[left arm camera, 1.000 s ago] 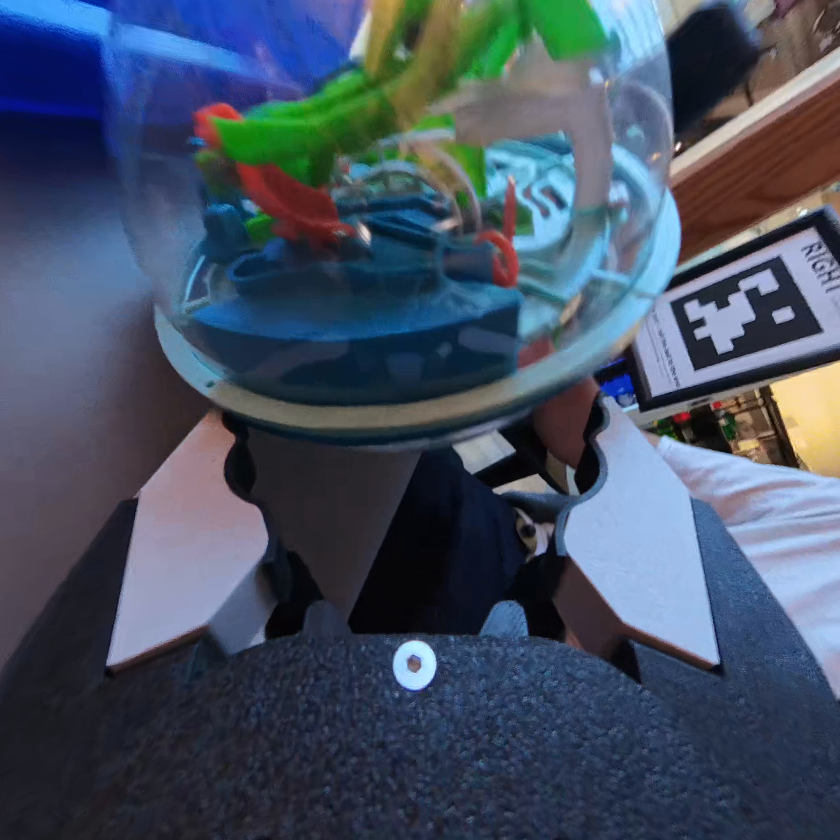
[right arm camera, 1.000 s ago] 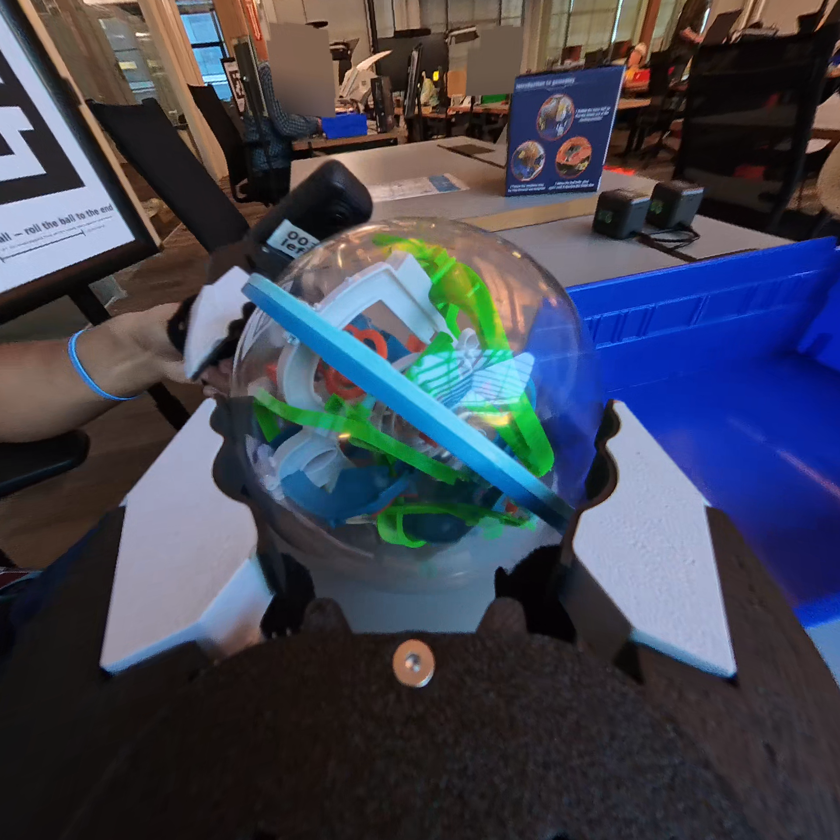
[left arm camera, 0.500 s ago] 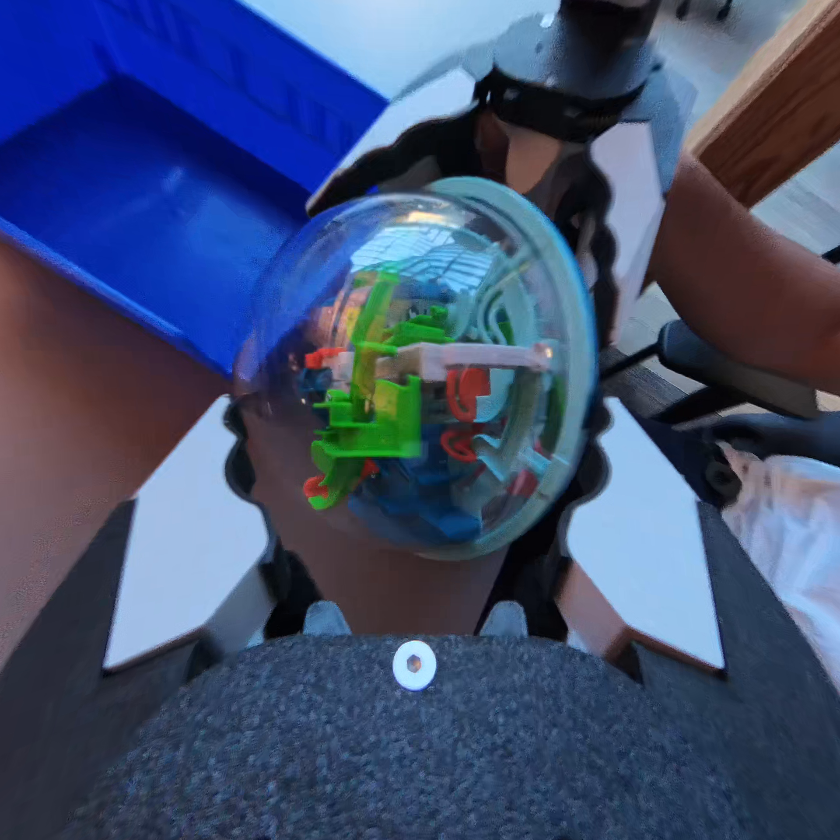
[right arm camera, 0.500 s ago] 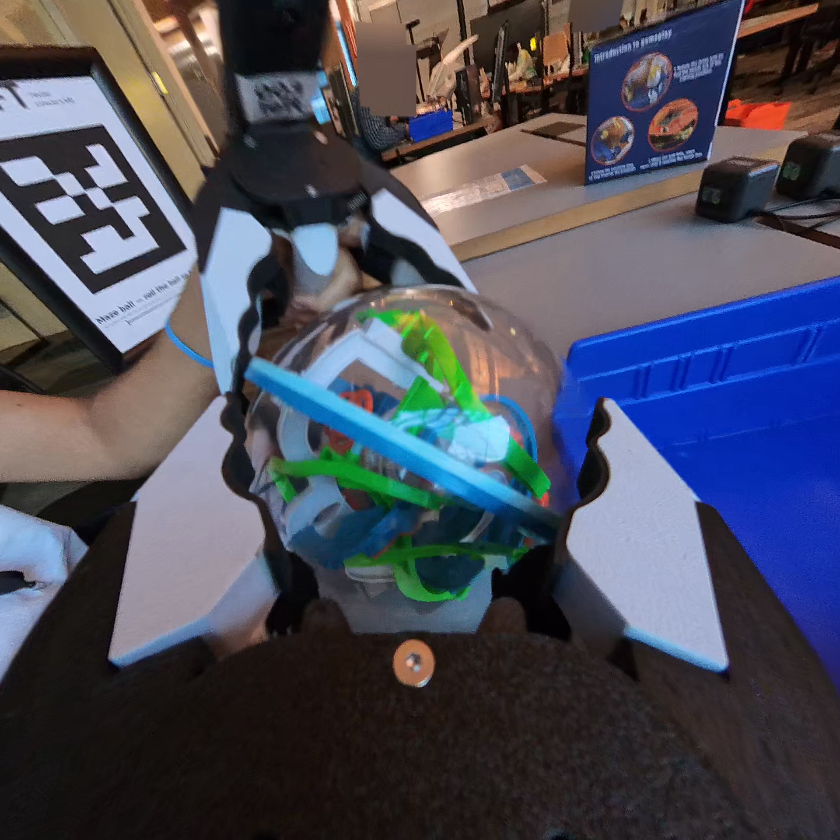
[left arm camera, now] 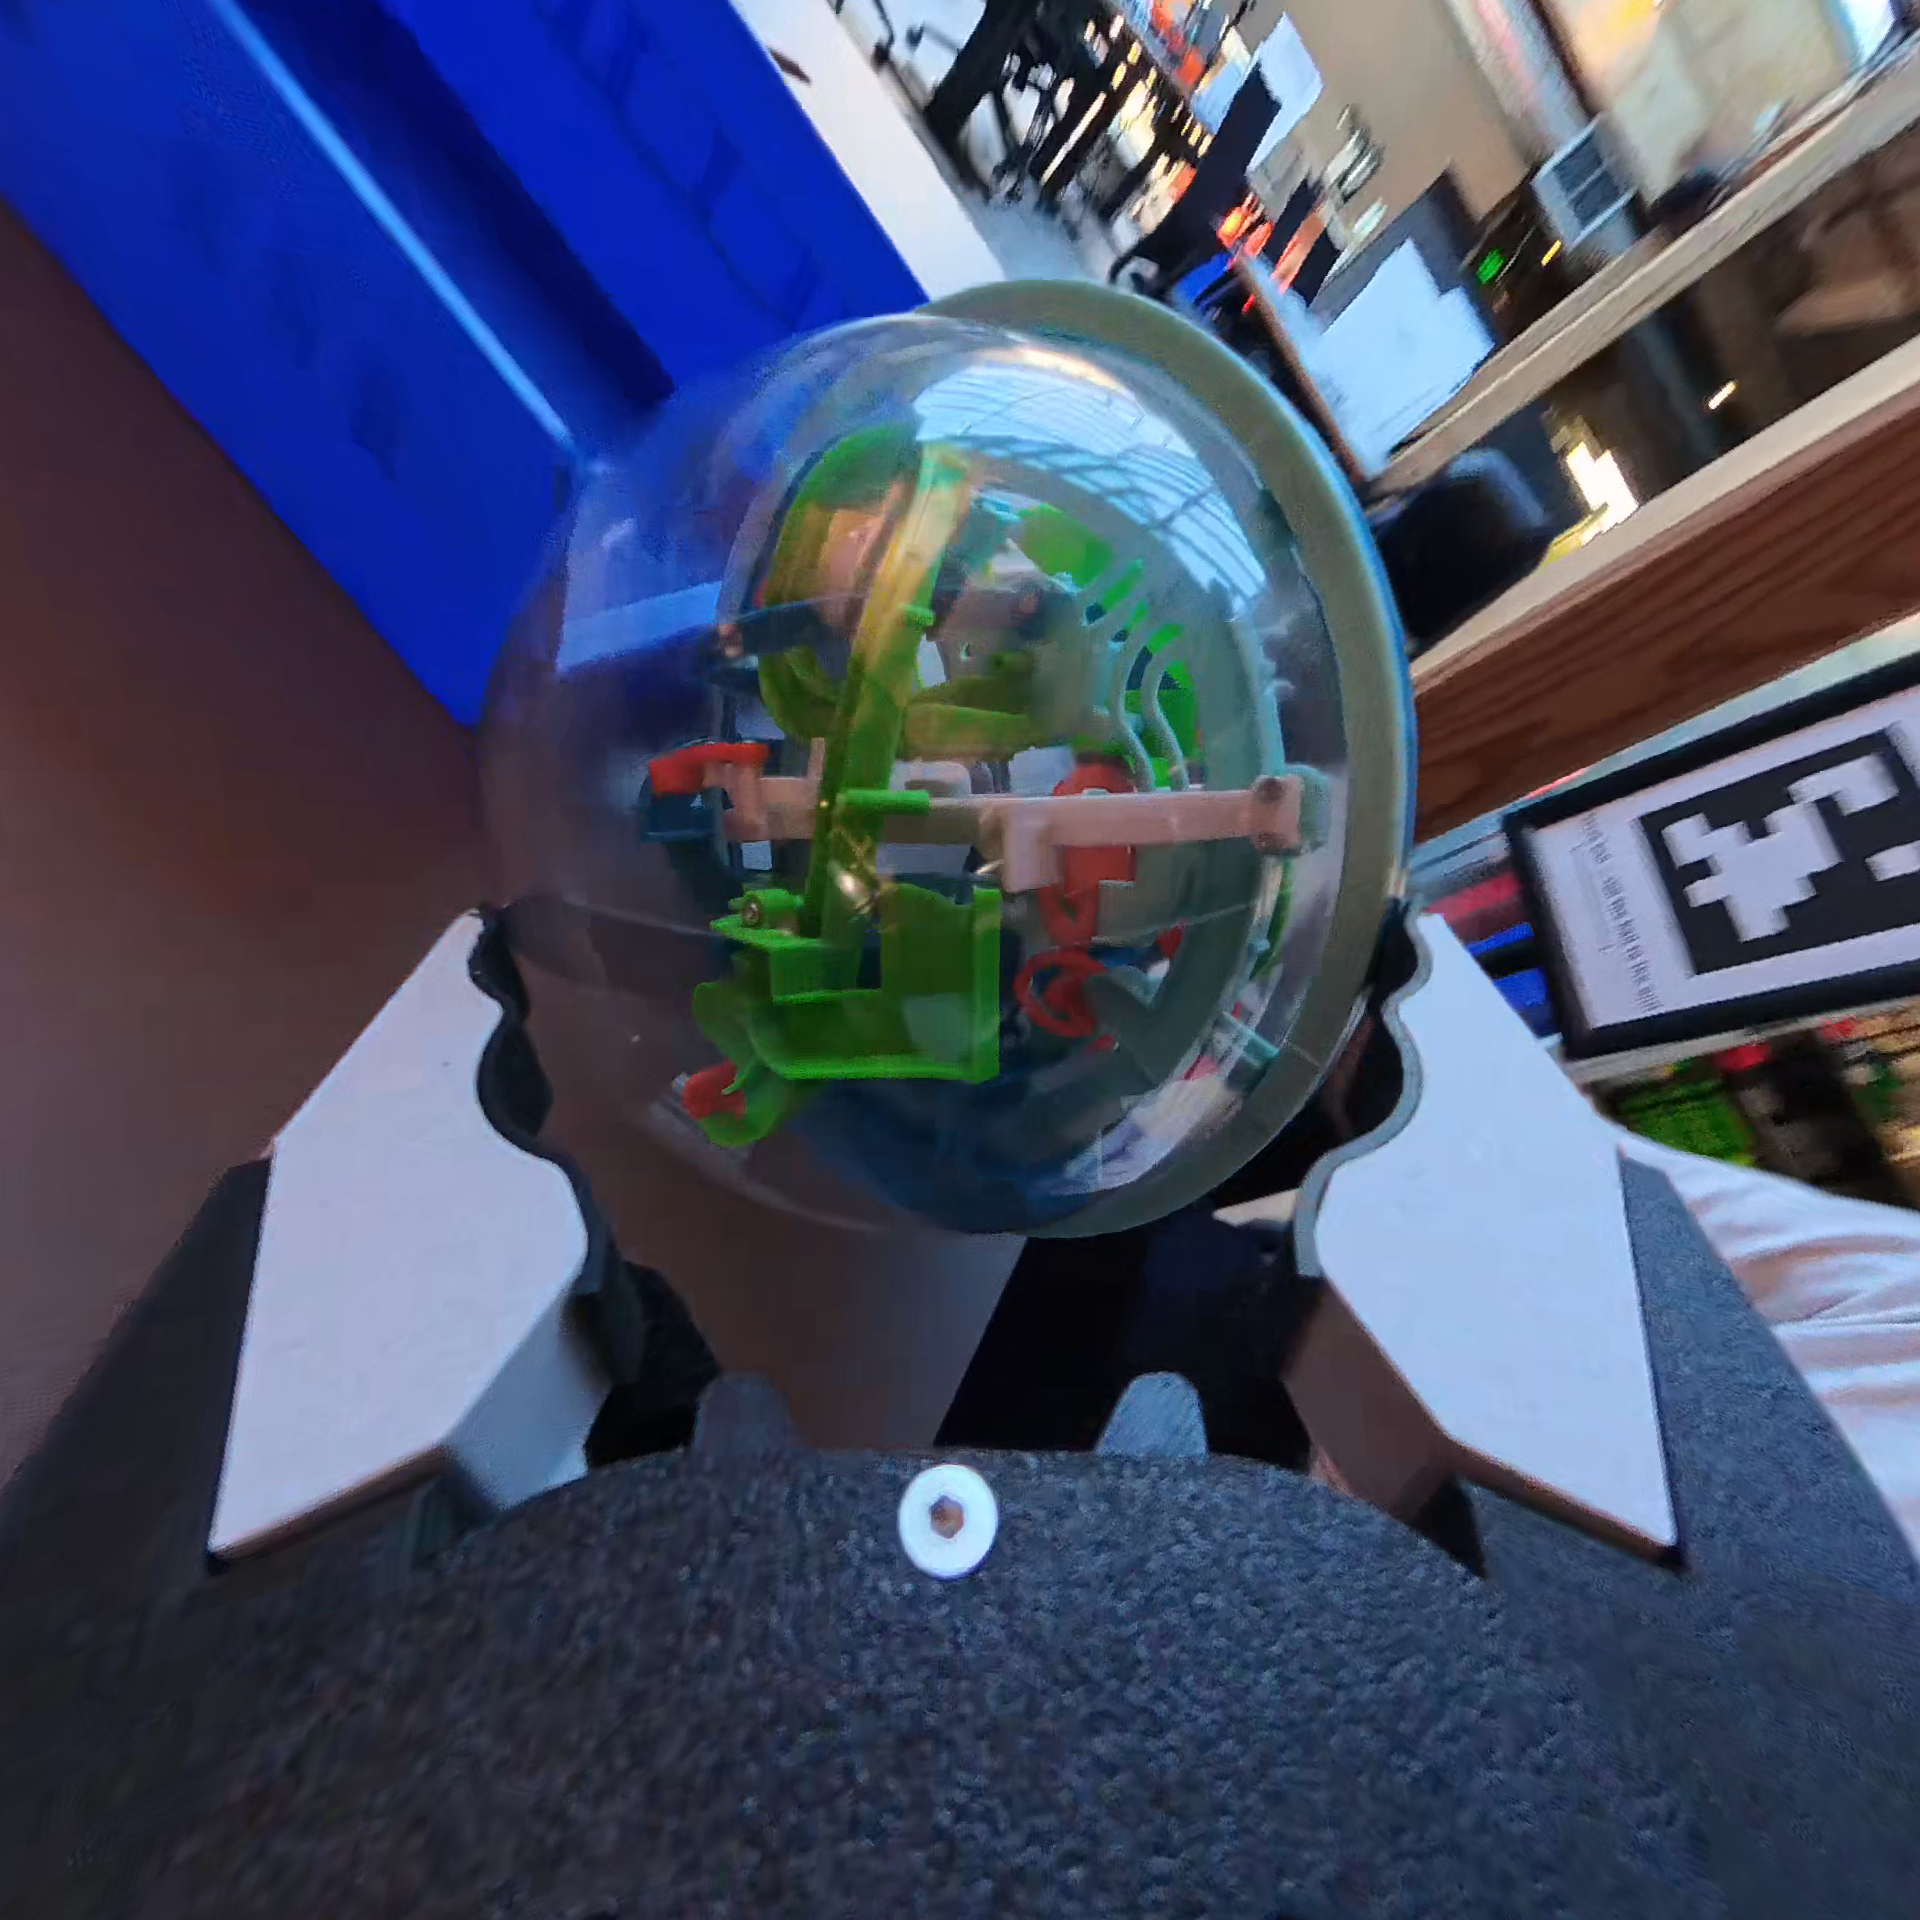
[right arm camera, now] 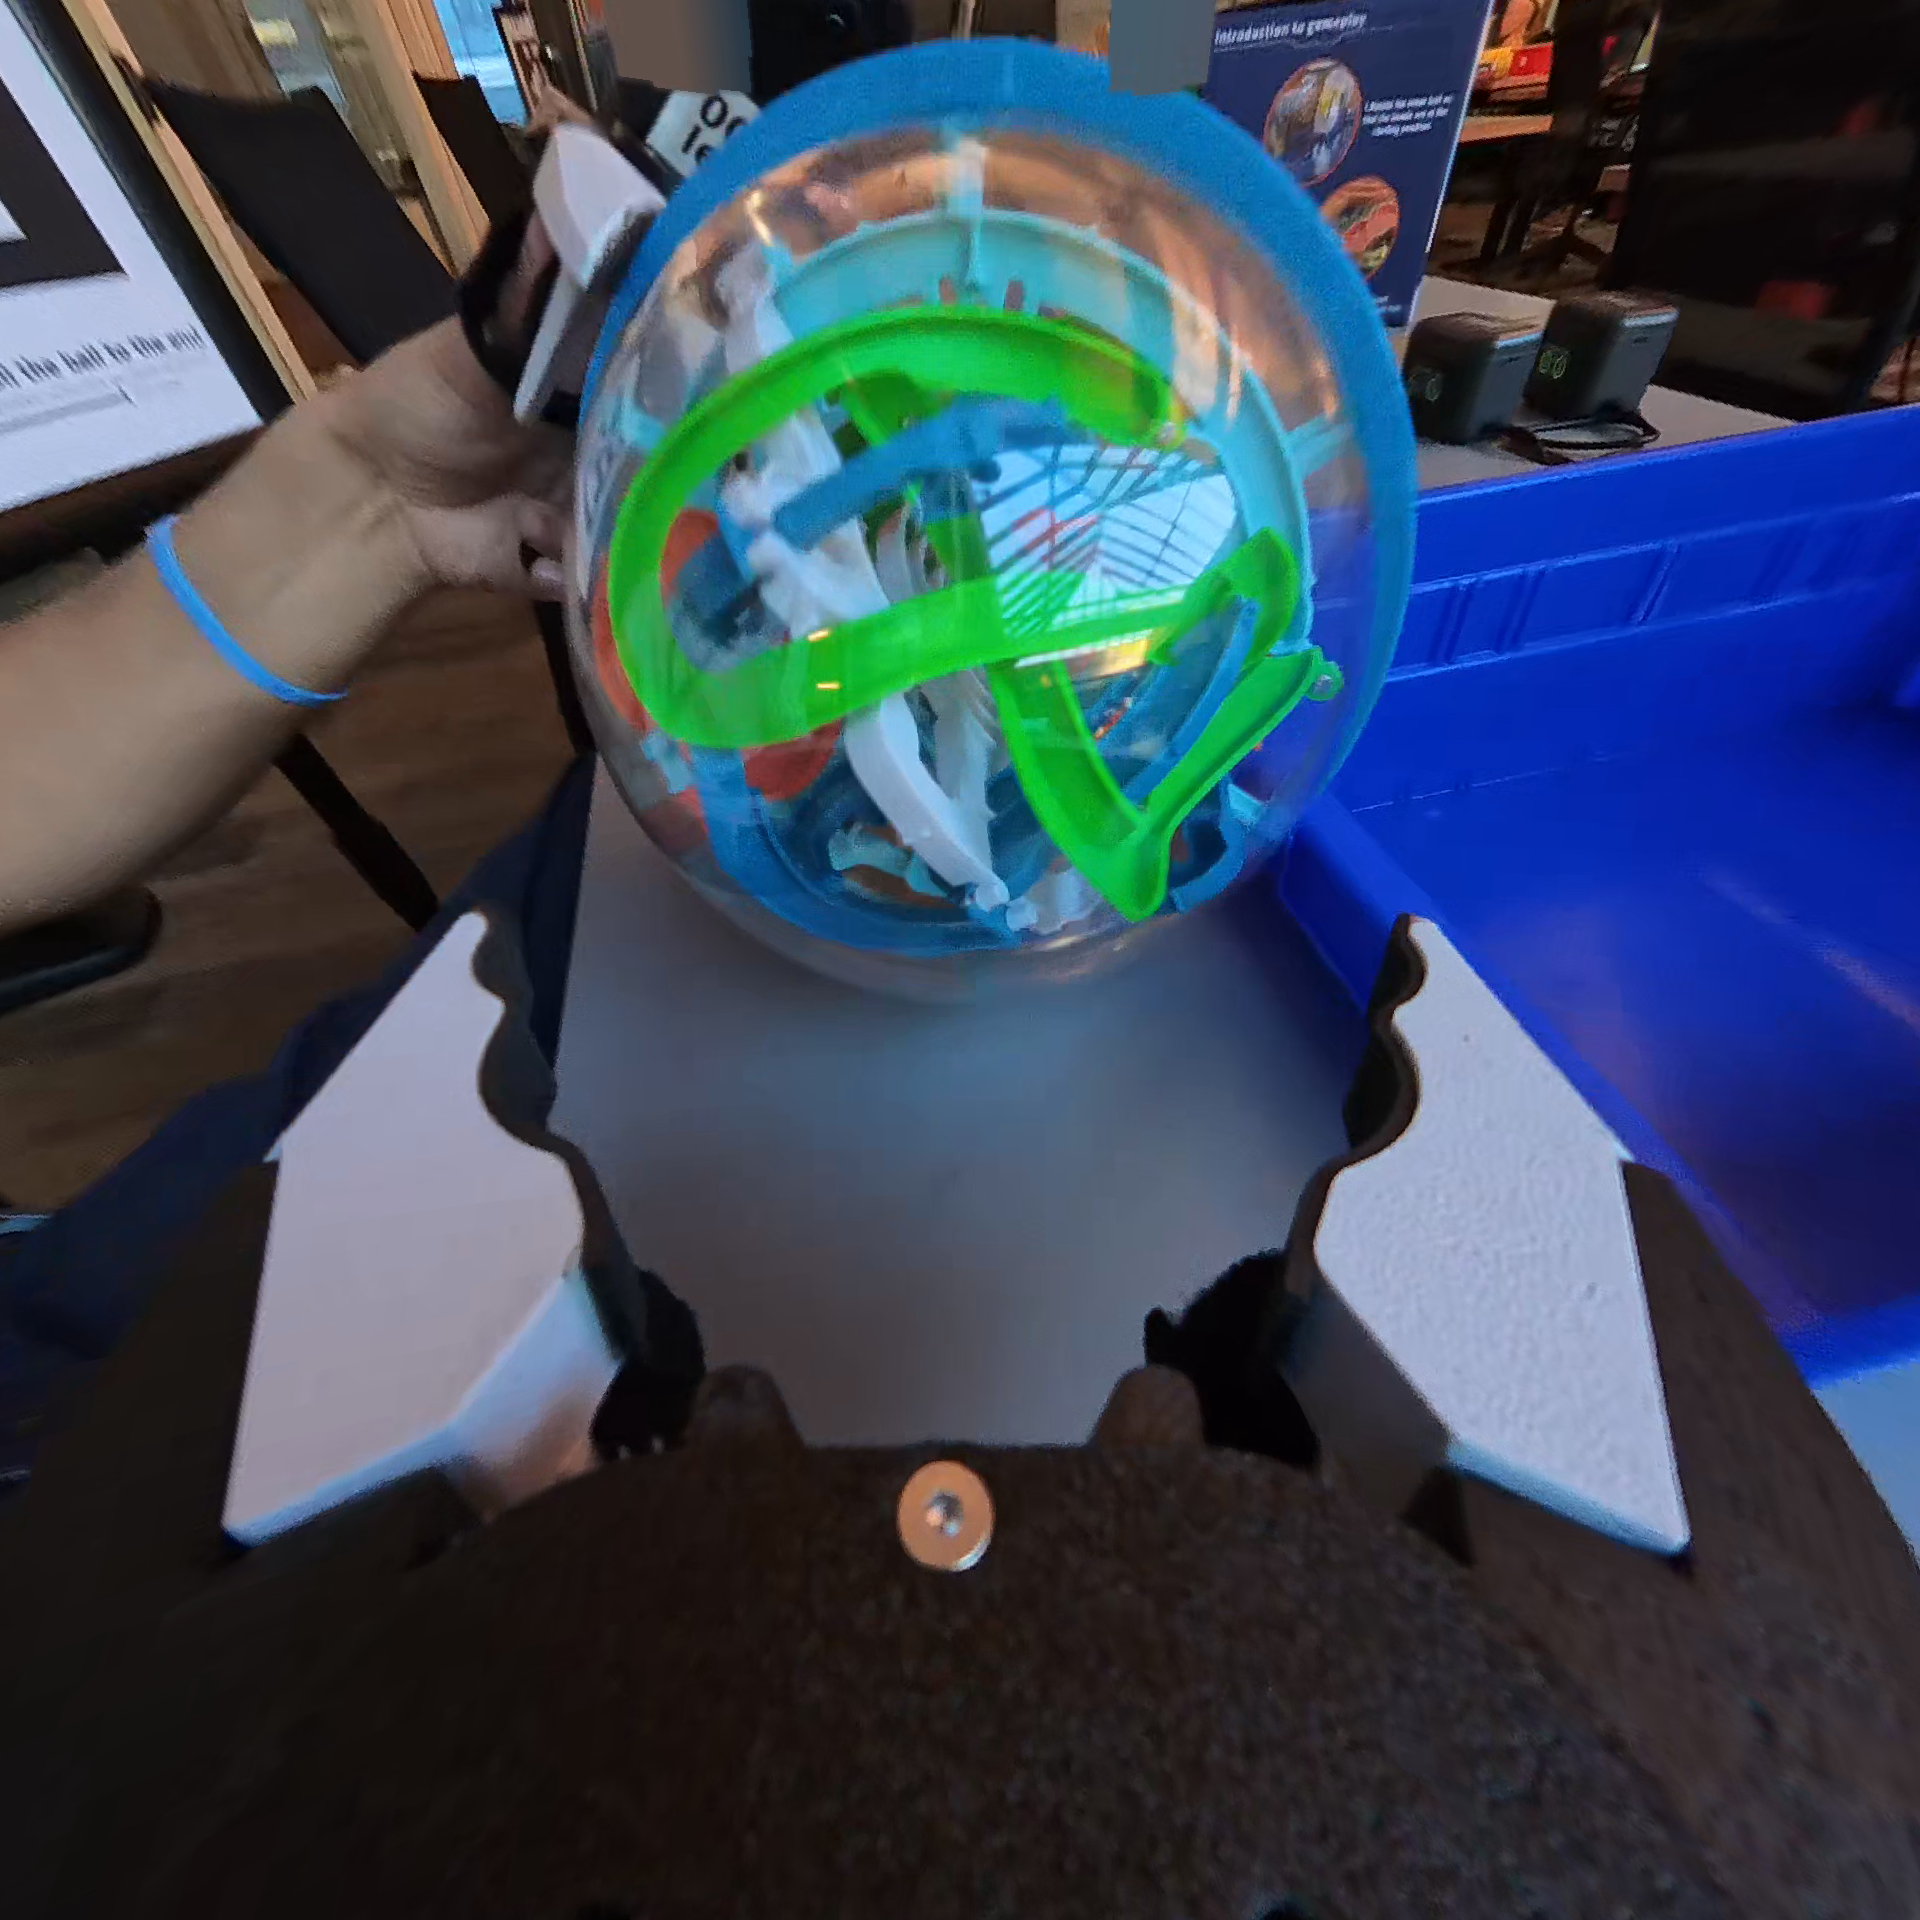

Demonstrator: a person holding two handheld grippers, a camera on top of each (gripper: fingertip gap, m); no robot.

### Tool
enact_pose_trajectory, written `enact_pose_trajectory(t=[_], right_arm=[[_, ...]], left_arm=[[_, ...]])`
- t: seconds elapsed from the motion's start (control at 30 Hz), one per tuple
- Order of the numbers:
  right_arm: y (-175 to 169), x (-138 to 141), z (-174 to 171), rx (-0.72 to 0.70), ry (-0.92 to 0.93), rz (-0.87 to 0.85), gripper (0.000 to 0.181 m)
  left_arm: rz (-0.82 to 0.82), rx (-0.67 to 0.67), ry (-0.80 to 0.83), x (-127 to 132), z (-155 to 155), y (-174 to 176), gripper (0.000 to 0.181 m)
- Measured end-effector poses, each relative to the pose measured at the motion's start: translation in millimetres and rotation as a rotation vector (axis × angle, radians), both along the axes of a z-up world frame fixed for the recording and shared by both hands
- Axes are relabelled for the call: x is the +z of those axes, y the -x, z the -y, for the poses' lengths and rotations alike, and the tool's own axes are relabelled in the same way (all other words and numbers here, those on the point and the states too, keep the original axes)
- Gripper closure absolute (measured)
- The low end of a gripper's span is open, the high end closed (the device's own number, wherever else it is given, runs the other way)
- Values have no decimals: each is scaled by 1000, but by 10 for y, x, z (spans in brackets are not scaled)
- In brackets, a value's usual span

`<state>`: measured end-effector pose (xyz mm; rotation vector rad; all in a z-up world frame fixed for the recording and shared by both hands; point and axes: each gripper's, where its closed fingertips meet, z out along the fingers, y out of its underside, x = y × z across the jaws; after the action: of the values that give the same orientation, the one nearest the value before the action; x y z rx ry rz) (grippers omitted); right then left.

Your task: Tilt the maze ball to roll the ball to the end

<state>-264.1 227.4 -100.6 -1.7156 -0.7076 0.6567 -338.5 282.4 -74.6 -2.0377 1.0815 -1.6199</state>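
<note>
Your left gripper [left arm camera: 940,997] grips the maze ball [left arm camera: 966,758] at centre frame in its wrist view, one finger on the clear dome, the other against the flat blue rim. Your right gripper [right arm camera: 951,1039] stands wide and empty at lower centre, its fingers apart from the ball [right arm camera: 987,520], which fills the upper centre above the grey table [right arm camera: 935,1195]. The blue bin [right arm camera: 1662,779] sits just right of it. A framed sign [left arm camera: 1745,894] with a black-and-white marker and printed text stands at right; a blue printed board [right arm camera: 1340,135] shows at top right.
</note>
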Motion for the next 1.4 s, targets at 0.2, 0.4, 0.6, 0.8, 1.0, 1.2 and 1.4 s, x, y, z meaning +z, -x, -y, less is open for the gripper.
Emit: enact_pose_trajectory(t=[0.2, 0.4, 0.6, 0.8, 1.0, 1.2, 1.4], right_arm=[[275, 49, -247, -42, -77, -42, 28], [206, 344, -179, -126, -88, -34, 27], [181, 920, 76, -252, -14, 114, 27], [141, 1198, 259, -322, -24, 104, 27], [94, 1345, 317, -347, -58, 74, 27], [81, 1314, 331, -323, -68, 79, 28], [95, 1316, 326, -306, -81, 64, 28]], left_arm=[[81, -48, 228, -124, 52, 4, 27], [195, -125, 344, -5, 208, -87, 27], [439, -288, 577, 357, 471, -184, 27], [522, -393, 721, 515, 708, -267, 28], [575, -454, 810, 572, 833, -339, 27], [553, -444, 761, 561, 834, -339, 28], [531, -433, 732, 570, 829, -312, 27]])
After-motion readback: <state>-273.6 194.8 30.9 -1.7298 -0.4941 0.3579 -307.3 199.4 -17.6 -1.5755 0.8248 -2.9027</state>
